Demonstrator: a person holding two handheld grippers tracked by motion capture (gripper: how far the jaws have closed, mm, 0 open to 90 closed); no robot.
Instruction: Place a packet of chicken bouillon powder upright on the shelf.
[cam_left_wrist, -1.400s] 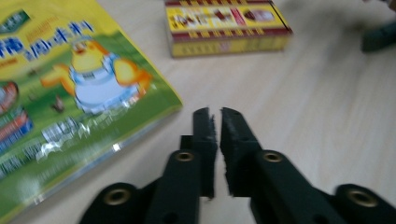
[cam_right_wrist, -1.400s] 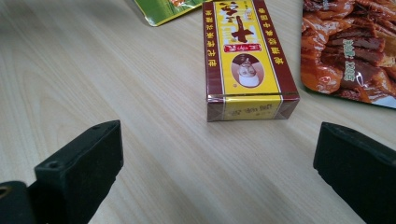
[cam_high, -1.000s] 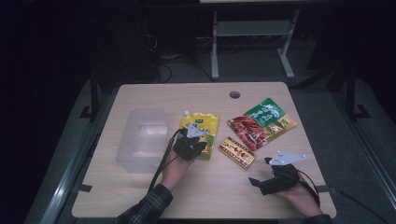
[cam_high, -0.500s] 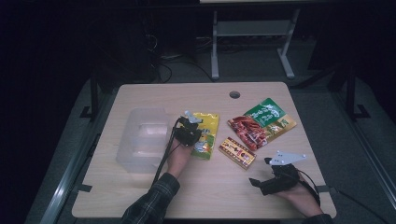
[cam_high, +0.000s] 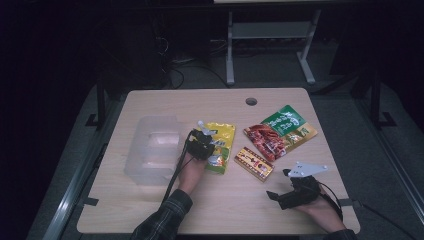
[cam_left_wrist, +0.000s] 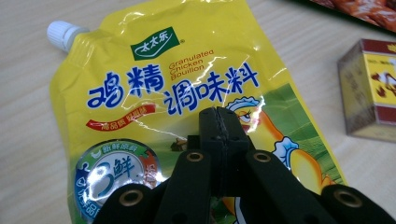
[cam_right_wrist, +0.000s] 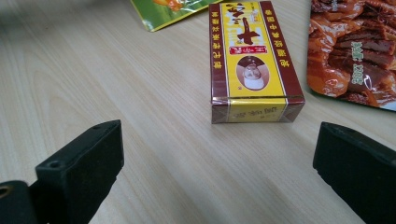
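Observation:
A yellow spouted pouch of chicken bouillon lies flat near the table's middle, its white cap pointing away from the person. My left gripper hovers over the pouch's left part. In the left gripper view the two jaws of my left gripper are pressed together above the printed pouch, with nothing between them. My right gripper rests near the front right of the table. Its jaws stand wide apart, and a small red and yellow box lies on the wood just beyond them.
A clear plastic container stands to the left of the pouch. The box lies right of the pouch, with a red and green snack packet behind it. The table has a cable hole near the far edge.
My left gripper has moved a little away from the person and lower, onto the pouch's left part. The right gripper has stayed where it was.

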